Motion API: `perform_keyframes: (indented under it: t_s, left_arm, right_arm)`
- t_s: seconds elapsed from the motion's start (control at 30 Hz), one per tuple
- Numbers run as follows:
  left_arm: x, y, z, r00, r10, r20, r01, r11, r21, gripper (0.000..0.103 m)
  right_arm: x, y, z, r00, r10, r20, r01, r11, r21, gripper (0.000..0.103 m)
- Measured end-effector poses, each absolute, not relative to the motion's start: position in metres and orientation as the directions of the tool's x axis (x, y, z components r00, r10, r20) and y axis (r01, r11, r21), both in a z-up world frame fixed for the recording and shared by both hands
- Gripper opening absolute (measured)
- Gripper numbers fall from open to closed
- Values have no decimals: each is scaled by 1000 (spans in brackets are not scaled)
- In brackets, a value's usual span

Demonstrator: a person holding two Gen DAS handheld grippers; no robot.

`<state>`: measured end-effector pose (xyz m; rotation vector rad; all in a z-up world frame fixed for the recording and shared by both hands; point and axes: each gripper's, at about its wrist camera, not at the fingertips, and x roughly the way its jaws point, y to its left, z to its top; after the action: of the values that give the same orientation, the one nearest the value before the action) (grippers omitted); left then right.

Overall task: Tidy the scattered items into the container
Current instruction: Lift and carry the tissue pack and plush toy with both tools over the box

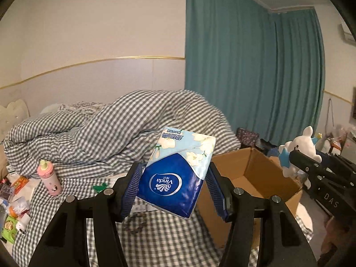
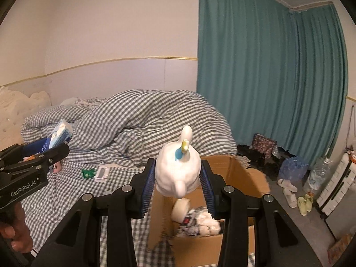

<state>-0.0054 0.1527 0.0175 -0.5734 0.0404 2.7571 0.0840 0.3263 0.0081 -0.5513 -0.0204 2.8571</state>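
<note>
At the far left of the left wrist view, small packets and wrappers (image 1: 13, 202) lie scattered on the checked bed sheet (image 1: 73, 191). Just right of them a pink bottle (image 1: 49, 177) with a pale cap stands upright on the bed, and a small green toy (image 1: 100, 187) lies flat further right. Behind these, a grey-and-white checked duvet (image 1: 111, 129) is heaped up.

In the middle, the left hand-held gripper (image 1: 174, 182) is clamped on a tissue pack (image 1: 175, 171), blue and white with flowers printed on it; its blue pads press on both sides of the pack, which is held tilted in the air above the bed, just left of the cardboard box (image 1: 262, 171). The box sits open on the edge of the bed, with a teal curtain (image 1: 255, 66) behind it.

Further right, the right hand-held gripper (image 2: 178, 178) is clamped on a white plush toy (image 2: 175, 169) with a blue and yellow piece on top; its pads squeeze the toy's sides. The toy hangs over the near edge of the box, where the right wrist view shows a tape roll (image 2: 180, 208) and other items already inside. On the floor at the far right are slippers (image 2: 289, 191) and water bottles (image 2: 293, 166).
</note>
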Motion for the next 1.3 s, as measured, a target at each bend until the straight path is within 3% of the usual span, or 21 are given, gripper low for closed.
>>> perform_keyframes:
  t_s: [0.77, 1.3]
  left_arm:
    - [-15, 265, 4, -781, 455, -428, -499, -867, -10, 60]
    - [-61, 317, -47, -670, 475, -571, -572, -820, -11, 60]
  right_arm:
    - [108, 422, 0, -852, 353, -387, -362, -931, -51, 39]
    - [58, 454, -48, -802, 300, -516, -323, -945, -47, 39]
